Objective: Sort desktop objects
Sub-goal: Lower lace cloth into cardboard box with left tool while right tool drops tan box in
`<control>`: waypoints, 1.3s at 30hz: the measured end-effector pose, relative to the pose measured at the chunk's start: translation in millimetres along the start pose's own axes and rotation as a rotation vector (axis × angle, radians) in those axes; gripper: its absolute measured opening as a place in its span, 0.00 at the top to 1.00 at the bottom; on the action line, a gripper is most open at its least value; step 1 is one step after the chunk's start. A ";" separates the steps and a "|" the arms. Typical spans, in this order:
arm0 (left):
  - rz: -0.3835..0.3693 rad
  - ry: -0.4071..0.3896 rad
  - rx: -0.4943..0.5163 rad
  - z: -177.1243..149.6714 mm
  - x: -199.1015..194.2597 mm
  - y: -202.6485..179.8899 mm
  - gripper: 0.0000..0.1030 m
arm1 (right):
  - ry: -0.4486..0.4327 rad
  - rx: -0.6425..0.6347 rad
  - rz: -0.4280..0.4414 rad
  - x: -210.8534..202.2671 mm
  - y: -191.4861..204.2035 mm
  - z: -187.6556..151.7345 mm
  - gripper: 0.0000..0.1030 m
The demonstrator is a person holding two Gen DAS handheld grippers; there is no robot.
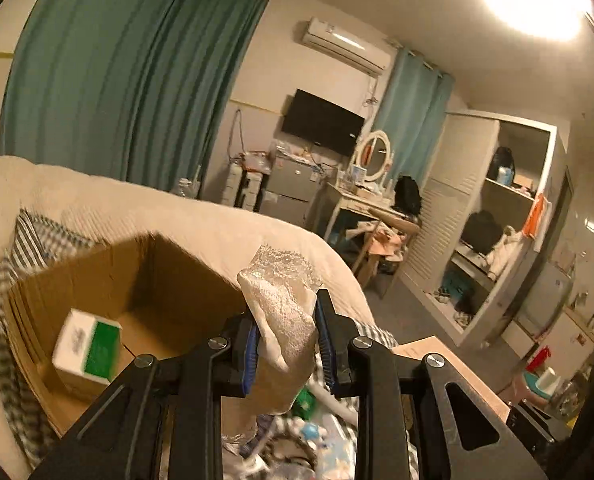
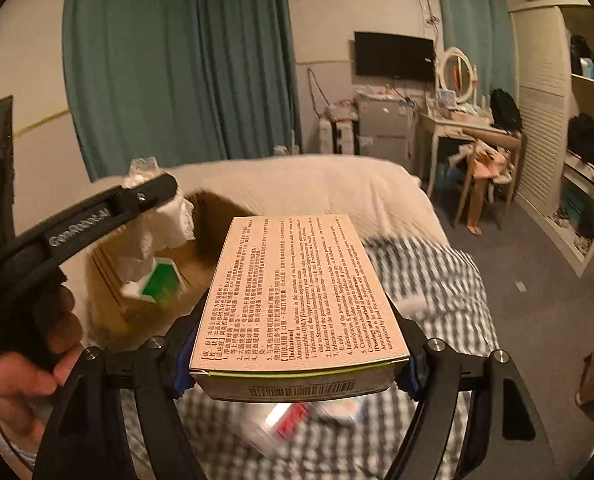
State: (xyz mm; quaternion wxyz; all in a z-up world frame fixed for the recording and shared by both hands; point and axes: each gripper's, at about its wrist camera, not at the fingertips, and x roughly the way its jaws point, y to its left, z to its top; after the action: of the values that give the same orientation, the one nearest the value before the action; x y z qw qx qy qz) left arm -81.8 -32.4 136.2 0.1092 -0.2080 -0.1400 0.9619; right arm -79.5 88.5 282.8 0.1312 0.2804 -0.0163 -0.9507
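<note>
Left tongs [image 1: 287, 344] are clamped on a crumpled white bubble-wrap bag [image 1: 285, 320], held above the near edge of an open brown cardboard box [image 1: 97, 276] resting on the bed. Inside that box lies a small white-and-green carton [image 1: 87, 346]. Right tongs [image 2: 297, 364] grip a flat beige medicine box printed with text [image 2: 297, 292] by its sides, over the grey checked bedsheet [image 2: 429, 276], just right of the cardboard box.

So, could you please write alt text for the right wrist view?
The right tool grips a flat medicine box above a checked bedspread. To its left, the left tool holds white wadding over an open cardboard box.
</note>
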 end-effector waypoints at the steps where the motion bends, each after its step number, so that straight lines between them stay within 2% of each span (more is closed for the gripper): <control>1: 0.033 -0.002 0.006 7.8 0.4 5.6 0.75 | -0.009 0.003 0.012 3.2 5.1 7.5 0.27; 4: 0.123 0.000 0.007 19.9 2.5 28.1 0.75 | -0.016 0.021 0.071 16.3 19.7 22.8 0.27; 9: 0.254 0.010 -0.004 19.1 11.5 71.7 0.75 | 0.019 0.025 0.139 60.1 48.2 35.7 0.27; 12: 0.297 0.043 -0.032 13.0 24.3 99.1 0.75 | 0.064 0.036 0.154 88.4 62.1 39.0 0.27; 14: 0.329 0.057 -0.023 6.8 33.9 110.4 0.75 | 0.092 0.074 0.195 103.7 65.4 38.6 0.27; 24: 0.359 0.138 -0.035 -23.4 59.6 134.7 0.75 | 0.155 0.157 0.235 156.5 63.2 28.1 0.27; 30: 0.355 0.136 -0.039 -24.6 58.4 130.2 0.73 | 0.118 0.160 0.257 161.6 75.6 35.6 0.26; 31: 0.359 0.135 -0.042 -25.5 58.1 130.1 0.70 | 0.109 0.169 0.265 160.7 76.0 37.8 0.23; 32: 0.364 0.137 -0.042 -26.5 58.2 129.5 0.61 | 0.094 0.182 0.261 157.9 76.0 40.7 0.15; 33: 0.368 0.142 -0.039 -27.0 58.2 127.1 0.55 | 0.081 0.192 0.252 154.3 75.9 43.1 0.10; 35: 0.368 0.143 -0.029 -28.1 57.8 124.7 0.37 | 0.056 0.184 0.249 141.7 76.4 50.7 0.10; 36: 0.364 0.139 -0.027 -27.4 56.3 124.3 0.31 | 0.039 0.170 0.242 133.3 75.9 54.0 0.10; 37: 0.365 0.134 -0.028 -27.5 54.6 123.4 0.18 | 0.028 0.160 0.230 128.3 75.8 56.0 0.10; 38: 0.372 0.128 -0.035 -28.0 53.0 123.0 0.12 | 0.011 0.146 0.210 117.7 72.5 57.2 0.10; 39: 0.371 0.124 -0.042 -26.8 51.3 121.8 0.12 | 0.006 0.139 0.200 111.8 69.2 58.7 0.10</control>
State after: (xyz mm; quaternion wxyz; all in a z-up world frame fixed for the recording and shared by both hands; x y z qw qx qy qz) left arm -134.3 -126.8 55.5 -0.0660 -0.2912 -0.1121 0.9478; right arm -184.8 -9.7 280.4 0.2055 0.2885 -0.1099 -0.9287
